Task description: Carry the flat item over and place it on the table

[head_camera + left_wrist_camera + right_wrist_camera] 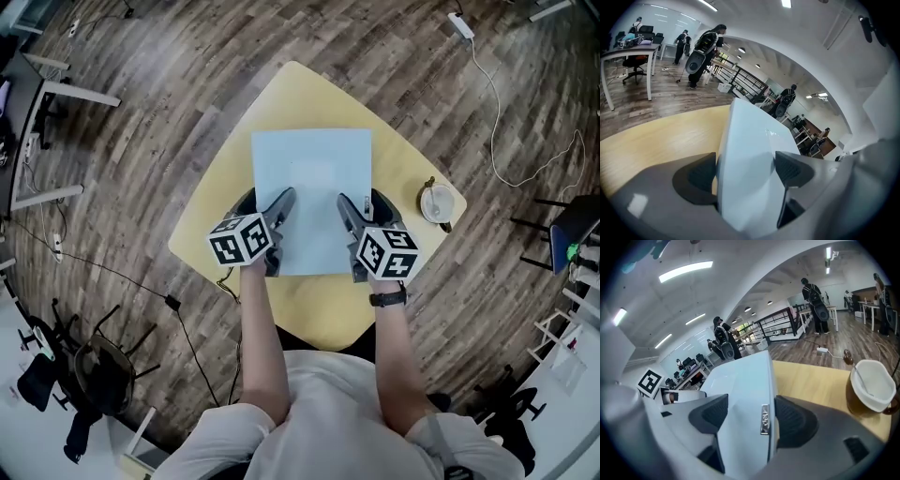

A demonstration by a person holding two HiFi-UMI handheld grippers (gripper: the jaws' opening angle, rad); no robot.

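A flat pale blue item [312,187], like a closed slim laptop, lies level over the yellow table [323,314]. I cannot tell whether it rests on the tabletop or hangs just above it. My left gripper [275,225] is shut on its near left edge, my right gripper [351,225] on its near right edge. In the left gripper view the item [750,145] runs edge-on between the two dark pads of the gripper [745,172]. In the right gripper view the item [743,380], with a small metal badge on its edge, is clamped by that gripper [749,420].
A white bowl with a spoon [438,202] stands on the table's right corner, close to the right gripper, and also shows as the bowl [873,386]. Wood floor surrounds the table, with a cable and power strip [460,25], desks at left, chairs around. People stand far off.
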